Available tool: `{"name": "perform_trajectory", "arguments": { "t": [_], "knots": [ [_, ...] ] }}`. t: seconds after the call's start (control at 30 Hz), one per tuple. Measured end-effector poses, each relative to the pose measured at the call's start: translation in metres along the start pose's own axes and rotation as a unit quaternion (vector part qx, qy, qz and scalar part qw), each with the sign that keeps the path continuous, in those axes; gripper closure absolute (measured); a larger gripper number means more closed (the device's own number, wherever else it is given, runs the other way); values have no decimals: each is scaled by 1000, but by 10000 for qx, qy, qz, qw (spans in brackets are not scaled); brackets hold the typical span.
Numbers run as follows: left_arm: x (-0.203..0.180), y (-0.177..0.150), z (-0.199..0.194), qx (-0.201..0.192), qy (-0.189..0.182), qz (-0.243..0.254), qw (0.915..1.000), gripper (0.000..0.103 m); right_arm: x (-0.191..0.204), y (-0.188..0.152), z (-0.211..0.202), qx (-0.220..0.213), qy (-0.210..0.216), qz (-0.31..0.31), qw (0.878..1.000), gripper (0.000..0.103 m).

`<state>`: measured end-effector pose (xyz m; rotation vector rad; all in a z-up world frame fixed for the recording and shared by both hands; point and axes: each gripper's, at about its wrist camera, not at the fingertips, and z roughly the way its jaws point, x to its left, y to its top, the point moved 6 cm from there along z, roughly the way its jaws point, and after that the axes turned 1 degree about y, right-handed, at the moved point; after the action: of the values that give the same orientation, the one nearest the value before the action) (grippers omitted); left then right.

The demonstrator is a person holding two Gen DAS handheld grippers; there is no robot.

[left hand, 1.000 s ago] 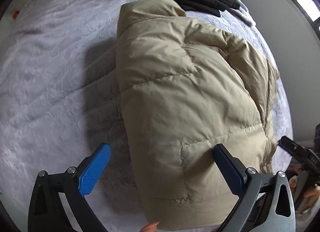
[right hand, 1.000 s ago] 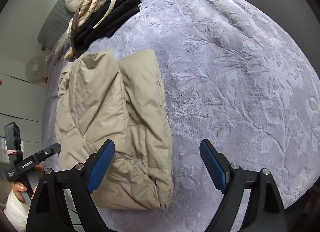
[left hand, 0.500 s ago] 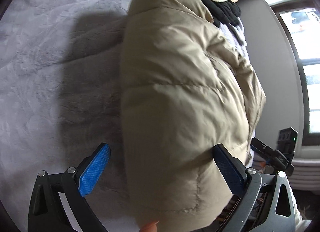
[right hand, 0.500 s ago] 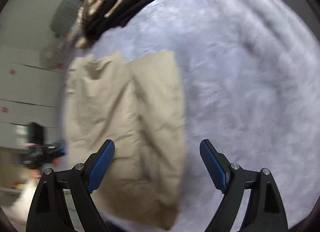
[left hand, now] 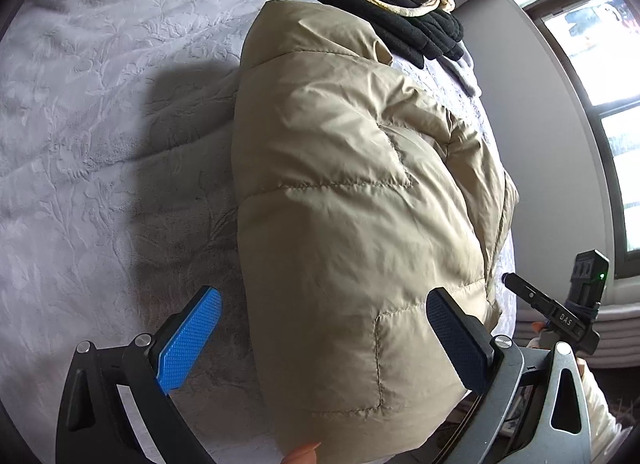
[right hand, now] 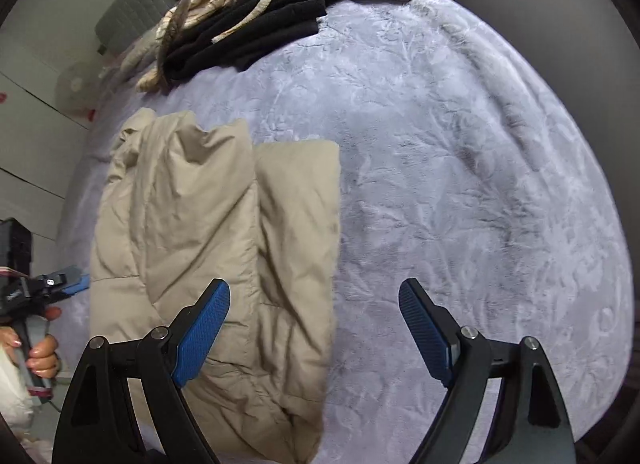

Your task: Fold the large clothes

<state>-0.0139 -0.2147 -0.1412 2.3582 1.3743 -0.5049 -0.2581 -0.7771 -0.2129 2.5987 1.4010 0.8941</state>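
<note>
Left gripper [left hand: 324,338] and right gripper [right hand: 314,334], jaws spread, empty; "DAS" printed on the right one; folded jacket [left hand: 352,200] lay lengthwise, collar away.

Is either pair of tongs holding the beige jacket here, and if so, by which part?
Nothing is held. Both the left tongs and right tongs are open above the folded beige jacket.

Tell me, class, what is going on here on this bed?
A person is folding a beige puffer jacket on a bed covered with a lavender blanket, holding a two-finger tool in each hand. The jacket lies partly folded into a long bundle. The left tool is open and straddles the jacket's near edge; the right tool is open too, beside the jacket's right edge and gripping nothing. A pile of black and cream clothes sits at the far end of the bed.
</note>
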Motion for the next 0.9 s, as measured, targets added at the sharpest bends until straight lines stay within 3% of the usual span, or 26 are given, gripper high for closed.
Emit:
{"name": "perform_trajectory", "arguments": {
  "t": [0.03, 0.07, 0.23, 0.4, 0.6, 0.77, 0.9],
  "knots": [
    [2, 1, 1, 28, -86, -45, 9999, 0, 0, 0, 2, -18, 272, 136, 9995, 11],
    [4, 1, 2, 51, -131, -77, 9999, 0, 0, -1, 4, -37, 460, 231, 9987, 0],
    [14, -5, 8, 317, -663, -233, 9970, 0, -6, 0, 28, 352, 1088, 665, 9912, 0],
    [23, 0, 18, 541, -1334, -383, 9888, 0, -1, 1, 61, 994, 1352, 455, 9848, 0],
    [33, 10, 46, 762, -1345, -181, 9878, 0, 4, 11, 109, 1533, 1569, 239, 9753, 0],
    [36, 15, 72, 971, -1721, -414, 9794, 0, 4, 20, 140, 1813, 2094, 555, 9593, 0],
    [31, 15, 78, 967, -1770, -572, 9778, 0, 13, 25, 153, 1908, 2412, 1062, 9456, 0]
  ]
}}
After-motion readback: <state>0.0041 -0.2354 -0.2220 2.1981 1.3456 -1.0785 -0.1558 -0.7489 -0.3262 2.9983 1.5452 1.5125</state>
